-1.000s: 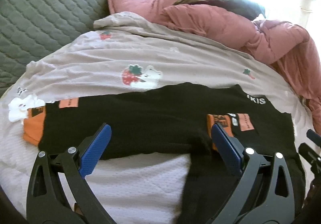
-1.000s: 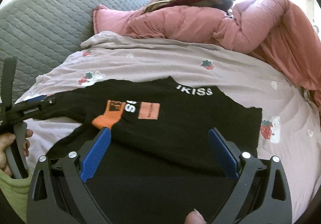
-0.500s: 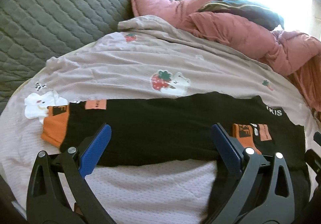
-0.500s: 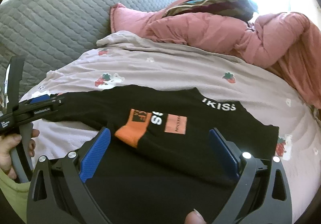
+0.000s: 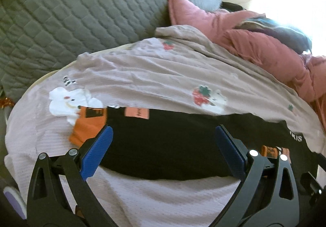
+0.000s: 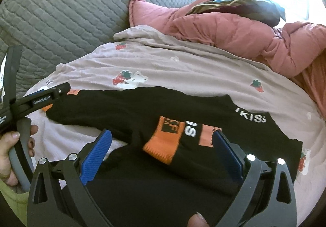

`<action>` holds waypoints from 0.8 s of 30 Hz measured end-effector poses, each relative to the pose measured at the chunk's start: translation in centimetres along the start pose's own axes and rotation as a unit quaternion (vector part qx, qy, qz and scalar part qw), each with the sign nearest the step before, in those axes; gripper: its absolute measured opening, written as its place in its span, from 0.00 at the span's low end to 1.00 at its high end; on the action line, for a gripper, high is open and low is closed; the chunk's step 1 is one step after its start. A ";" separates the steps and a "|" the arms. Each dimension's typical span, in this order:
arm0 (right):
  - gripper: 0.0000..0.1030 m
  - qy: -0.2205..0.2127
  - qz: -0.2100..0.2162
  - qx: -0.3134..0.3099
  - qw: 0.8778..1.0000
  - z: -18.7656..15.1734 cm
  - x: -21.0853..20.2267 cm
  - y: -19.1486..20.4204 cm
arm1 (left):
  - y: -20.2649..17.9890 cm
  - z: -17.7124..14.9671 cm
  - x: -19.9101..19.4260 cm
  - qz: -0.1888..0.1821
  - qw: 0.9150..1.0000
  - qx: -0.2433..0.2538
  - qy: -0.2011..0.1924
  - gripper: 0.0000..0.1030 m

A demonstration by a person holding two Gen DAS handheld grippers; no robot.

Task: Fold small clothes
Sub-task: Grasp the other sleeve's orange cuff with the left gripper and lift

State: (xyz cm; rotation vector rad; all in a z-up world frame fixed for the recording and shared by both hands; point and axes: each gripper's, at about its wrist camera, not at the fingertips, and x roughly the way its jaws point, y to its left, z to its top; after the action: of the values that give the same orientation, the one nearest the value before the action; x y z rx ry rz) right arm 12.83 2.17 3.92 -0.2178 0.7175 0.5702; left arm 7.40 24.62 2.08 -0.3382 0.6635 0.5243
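Note:
A black long-sleeved top [image 5: 173, 145] with orange cuffs lies on a pale bedsheet [image 5: 152, 76]. One sleeve stretches left, ending in an orange cuff [image 5: 87, 127]. The other sleeve is folded over the body, its orange cuff [image 6: 163, 141] near the white "KISS" lettering [image 6: 251, 118]. My left gripper [image 5: 163, 145] is open and empty, hovering over the stretched sleeve; it also shows in the right wrist view [image 6: 40, 99]. My right gripper [image 6: 161, 149] is open and empty over the folded cuff.
A grey quilted headboard [image 5: 71, 13] rises at the back left. A pink duvet [image 6: 234, 29] and a dark striped cushion [image 6: 244, 5] are piled at the back right. The sheet has strawberry prints [image 6: 126, 78].
Both grippers have swung left across the top. The left one now sits over the stretched sleeve near its orange cuff. The garment has not moved.

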 end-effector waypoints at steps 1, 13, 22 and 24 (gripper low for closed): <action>0.95 0.000 0.003 -0.002 1.000 0.2 0.2 0.3 | 0.3 0.0 0.0 0.003 1.000 -0.003 0.001 0.91; 0.95 -0.009 0.029 -0.022 0.999 2.0 1.1 3.1 | 5.2 -0.2 1.5 0.044 0.994 -0.095 0.028 0.91; 0.95 -0.007 0.054 -0.021 0.998 2.1 2.2 4.7 | 7.0 -1.4 4.4 0.051 0.986 -0.132 0.091 0.91; 0.95 0.000 0.057 -0.021 0.998 1.7 2.8 5.0 | 7.4 -1.4 4.7 0.045 0.984 -0.143 0.093 0.91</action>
State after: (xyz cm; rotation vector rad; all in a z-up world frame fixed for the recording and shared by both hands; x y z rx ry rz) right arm 12.72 8.08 3.28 -0.2157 0.7209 0.6949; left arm 5.74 31.69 -3.00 -0.6344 0.7876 0.6829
